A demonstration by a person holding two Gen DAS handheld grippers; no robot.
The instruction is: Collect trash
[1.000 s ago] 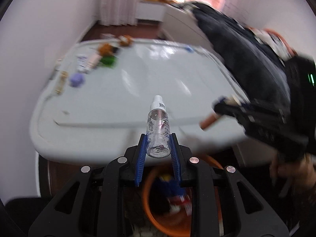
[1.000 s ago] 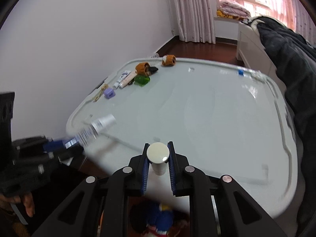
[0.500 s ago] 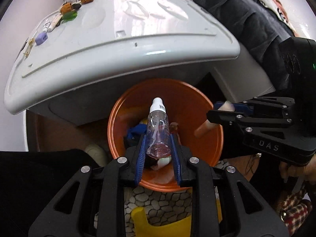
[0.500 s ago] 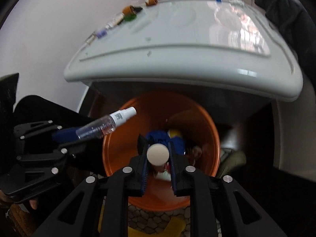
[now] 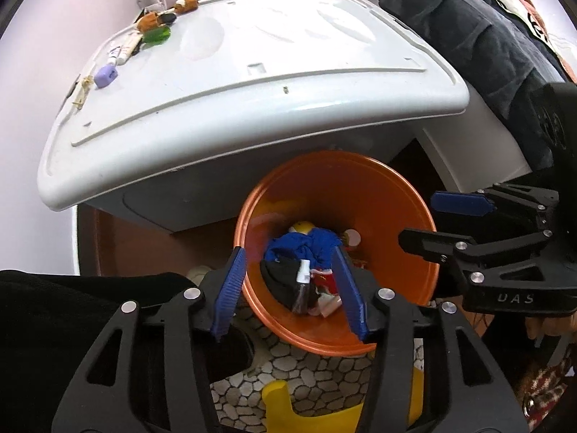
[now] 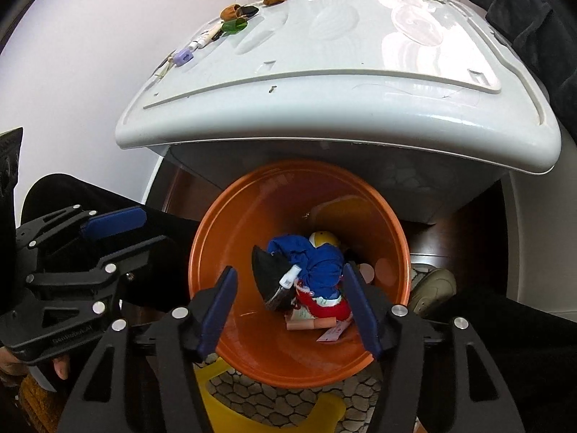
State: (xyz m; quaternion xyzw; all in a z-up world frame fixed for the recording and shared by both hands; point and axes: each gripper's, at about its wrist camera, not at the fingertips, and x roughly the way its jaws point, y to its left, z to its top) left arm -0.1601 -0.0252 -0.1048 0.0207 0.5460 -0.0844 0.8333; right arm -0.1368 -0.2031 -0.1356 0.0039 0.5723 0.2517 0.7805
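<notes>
An orange bin [image 5: 407,195] [image 6: 212,238] stands on the floor below the white table's front edge. Inside lie blue cloth [image 5: 306,245] [image 6: 321,259], red and black scraps, a clear spray bottle [image 5: 303,285] [image 6: 283,287] with a white cap, and a small tan tube [image 6: 310,324]. My left gripper [image 5: 292,292] [image 6: 119,238] is open and empty over the bin. My right gripper [image 6: 294,306] [image 5: 432,220] is open and empty over the bin too.
The white table [image 5: 252,83] [image 6: 342,83] holds small items at its far left: a purple block [image 5: 105,75], white tubes [image 5: 124,50], a green piece [image 5: 157,35], brown items [image 5: 185,1]. A yellow stool [image 5: 288,407] stands below the bin. Dark bedding [image 5: 468,29] is at right.
Both grippers have opened over the bin. The spray bottle has dropped from the left gripper and the tan tube from the right; both now lie in the bin.
</notes>
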